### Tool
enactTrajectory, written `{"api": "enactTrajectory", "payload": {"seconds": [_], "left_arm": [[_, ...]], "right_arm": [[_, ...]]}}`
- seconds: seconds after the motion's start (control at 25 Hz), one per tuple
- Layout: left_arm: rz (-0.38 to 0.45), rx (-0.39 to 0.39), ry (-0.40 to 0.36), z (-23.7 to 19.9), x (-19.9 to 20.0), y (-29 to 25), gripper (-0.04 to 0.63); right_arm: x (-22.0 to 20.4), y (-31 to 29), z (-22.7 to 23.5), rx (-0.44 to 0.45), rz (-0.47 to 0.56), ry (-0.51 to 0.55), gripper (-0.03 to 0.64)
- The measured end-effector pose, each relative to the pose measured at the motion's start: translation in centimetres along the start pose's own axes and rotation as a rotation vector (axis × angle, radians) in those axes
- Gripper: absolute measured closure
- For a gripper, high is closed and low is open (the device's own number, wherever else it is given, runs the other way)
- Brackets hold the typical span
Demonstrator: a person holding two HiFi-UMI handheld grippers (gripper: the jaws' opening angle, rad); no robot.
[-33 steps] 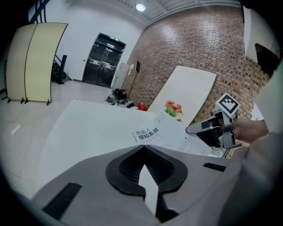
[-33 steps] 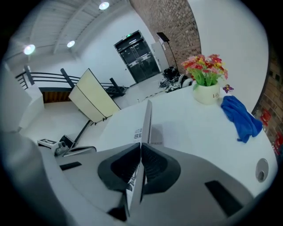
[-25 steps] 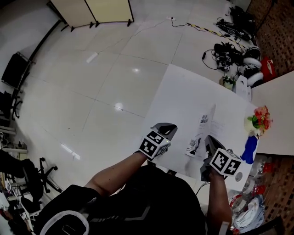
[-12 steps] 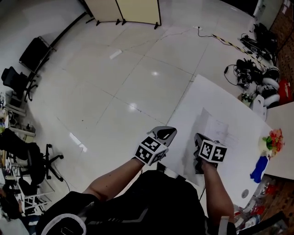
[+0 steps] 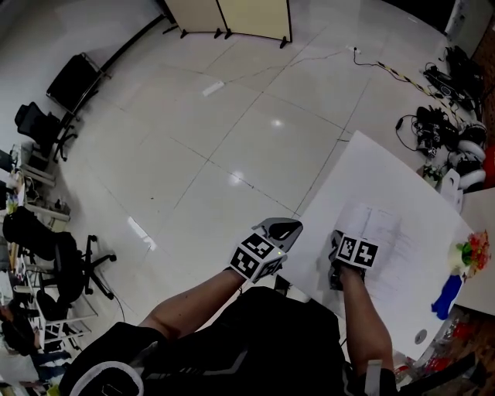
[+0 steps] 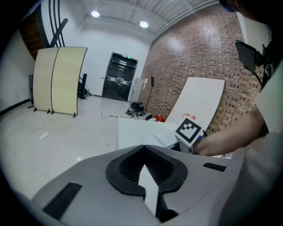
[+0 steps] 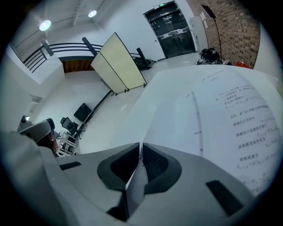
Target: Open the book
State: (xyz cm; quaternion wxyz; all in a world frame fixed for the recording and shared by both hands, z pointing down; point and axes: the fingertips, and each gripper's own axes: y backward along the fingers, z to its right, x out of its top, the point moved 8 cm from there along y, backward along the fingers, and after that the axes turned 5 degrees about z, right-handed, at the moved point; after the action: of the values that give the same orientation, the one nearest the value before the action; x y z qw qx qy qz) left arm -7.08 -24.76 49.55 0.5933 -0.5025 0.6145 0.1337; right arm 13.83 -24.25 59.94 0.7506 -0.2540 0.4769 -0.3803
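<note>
The book lies open and flat on the white table, printed pages up. My right gripper sits low at the book's near left corner with its jaws together. In the right gripper view the left page runs in under my right gripper; whether a leaf is pinched I cannot tell. My left gripper hangs off the table's left edge, over the floor, shut and empty. In the left gripper view, beyond my left gripper, the right gripper's marker cube shows above the table.
A blue vase with flowers stands at the table's right edge. Cables and gear lie on the floor beyond the table. Office chairs stand far left, and a folding screen is at the back.
The leaf that stood upright has come over to the left and the book now lies open. My right gripper moved left and down with it. The left gripper shifted slightly.
</note>
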Motion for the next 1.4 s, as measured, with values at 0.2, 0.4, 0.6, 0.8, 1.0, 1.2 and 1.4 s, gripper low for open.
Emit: {"api": "enactTrajectory", "payload": {"seconds": [0.2,0.4,0.6,0.8,1.0,1.2,1.4], "left_arm": [[-0.001,-0.016,-0.003,0.0,0.2,-0.2,0.594],[0.003,-0.04,-0.015,0.2,0.7,-0.6,0.594],[0.016,-0.054,-0.015,0.6,1.1,-1.3,0.594],[0.017,-0.086,-0.006,1.8,1.5,-2.6,0.594],[0.007,-0.108,-0.009,3.4,1.4,-3.9,0.594],[-0.005,-0.126,-0.02,5.4,1.3,-5.2,0.594],[-0.007,-0.126,-0.024,7.0,1.6,-5.9,0.594]], "right_arm": [[0.1,-0.5,-0.4,0.023,0.013,-0.01,0.604],[1.2,-0.2,-2.0,0.121,0.094,0.007,0.606],[2.3,2.3,-1.6,0.117,0.193,0.002,0.606],[2.8,5.6,2.0,0.026,0.269,-0.069,0.606],[1.7,8.7,6.2,-0.094,0.313,-0.127,0.606],[-0.1,10.3,10.4,-0.172,0.309,-0.204,0.606],[-3.1,10.4,13.1,-0.235,0.222,-0.148,0.606]]}}
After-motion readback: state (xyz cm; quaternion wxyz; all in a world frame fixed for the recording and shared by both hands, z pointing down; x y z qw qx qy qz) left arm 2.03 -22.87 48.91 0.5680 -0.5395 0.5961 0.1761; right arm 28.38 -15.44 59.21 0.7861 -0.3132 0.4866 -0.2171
